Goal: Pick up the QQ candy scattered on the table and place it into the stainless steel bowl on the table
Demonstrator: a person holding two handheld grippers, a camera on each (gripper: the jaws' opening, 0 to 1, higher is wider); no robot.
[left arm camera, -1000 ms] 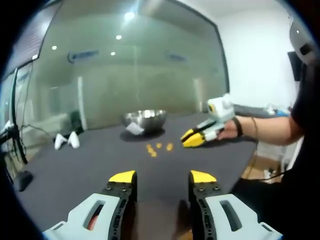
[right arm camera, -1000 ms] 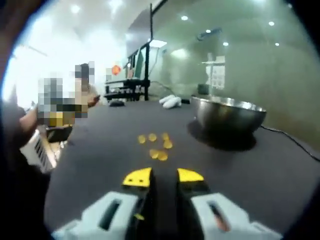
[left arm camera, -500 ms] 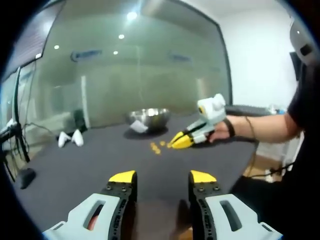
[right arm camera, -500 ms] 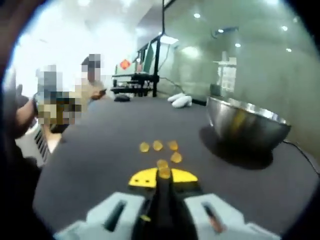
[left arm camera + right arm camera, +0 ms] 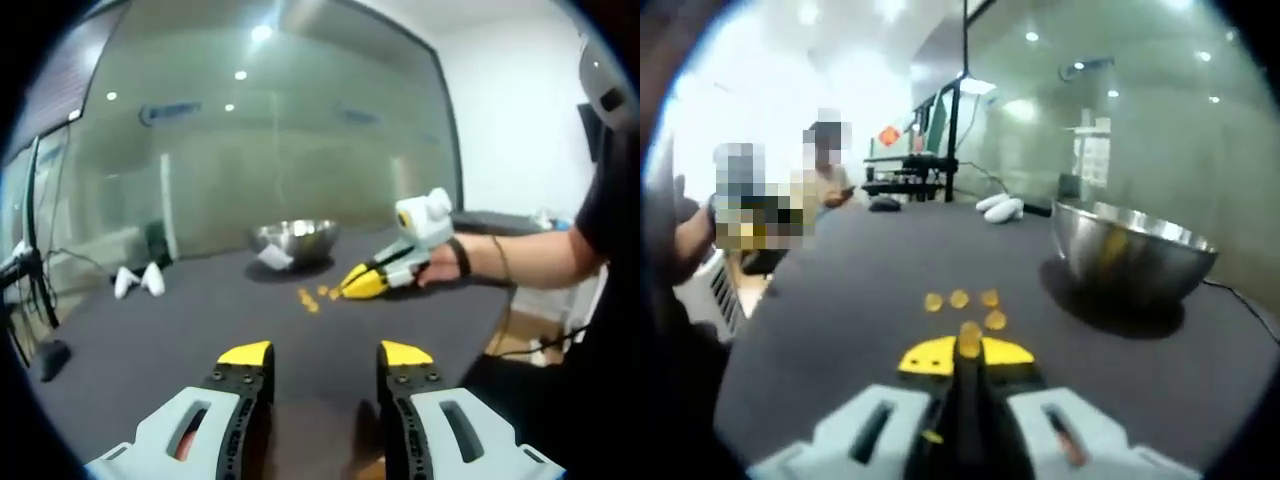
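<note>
**Right tool has a candy pinched; the bowl is next**

Nearest in the right gripper view, the right tool (image 5: 965, 352) has its yellow tips drawn together on one QQ candy (image 5: 969, 338), which stands up between them just above the dark tabletop (image 5: 840, 300). I judge this the pick-up step, the piece gripped but not yet carried. In the left gripper view the left tool (image 5: 325, 352) hangs low over the near edge with its jaws apart and nothing between them.

Just beyond the gripped piece lie four loose candies (image 5: 959, 299), three in a short row and one beside them. They are small rounded discs; no long axis or pointing direction can be made out.

Farther on, toward the right of that view, the stainless steel bowl (image 5: 1130, 262) sits upright, mouth up. The next move calls for lifting clear, swinging over its rim, and opening there.
</note>
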